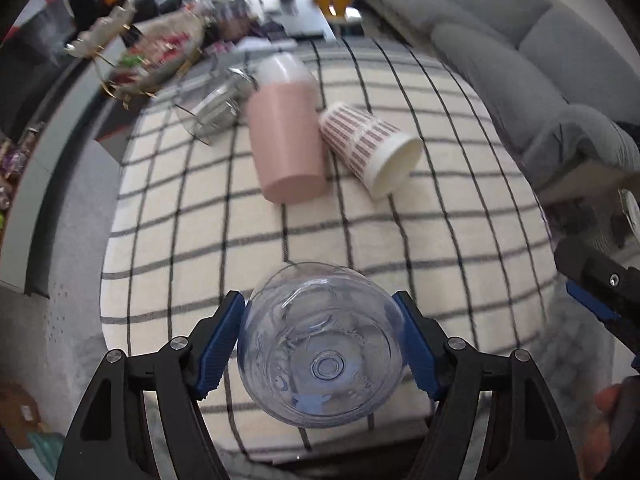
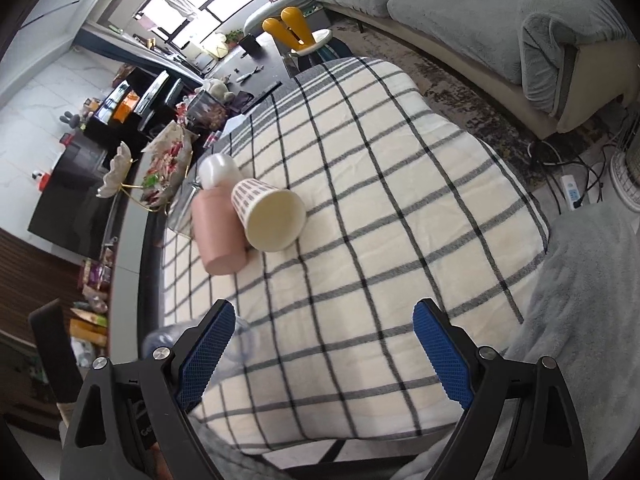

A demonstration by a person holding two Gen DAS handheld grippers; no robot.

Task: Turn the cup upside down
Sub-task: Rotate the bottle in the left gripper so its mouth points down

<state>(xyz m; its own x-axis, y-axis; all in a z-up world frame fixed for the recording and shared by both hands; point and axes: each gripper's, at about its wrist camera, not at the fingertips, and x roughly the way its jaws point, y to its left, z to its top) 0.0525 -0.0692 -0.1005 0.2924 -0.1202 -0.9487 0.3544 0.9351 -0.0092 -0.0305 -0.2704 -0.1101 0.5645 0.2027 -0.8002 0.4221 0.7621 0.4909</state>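
Observation:
My left gripper [image 1: 320,336] is shut on a clear plastic cup [image 1: 320,348], its blue pads [image 1: 218,344] pressed against both sides. The cup's base faces the camera and it hangs over the near part of the checked cloth [image 1: 360,240]. My right gripper [image 2: 320,344] is open and empty above the cloth's near edge; it also shows at the right edge of the left wrist view [image 1: 600,300]. The clear cup shows faintly behind the right gripper's left finger [image 2: 240,340].
On the cloth lie a pink bottle with a white cap [image 1: 286,140] [image 2: 218,224], a patterned paper cup [image 1: 370,146] [image 2: 268,212] and a clear glass jar [image 1: 212,104]. A snack bowl [image 1: 156,56] stands at the far left. A grey sofa [image 2: 460,4] runs along the right.

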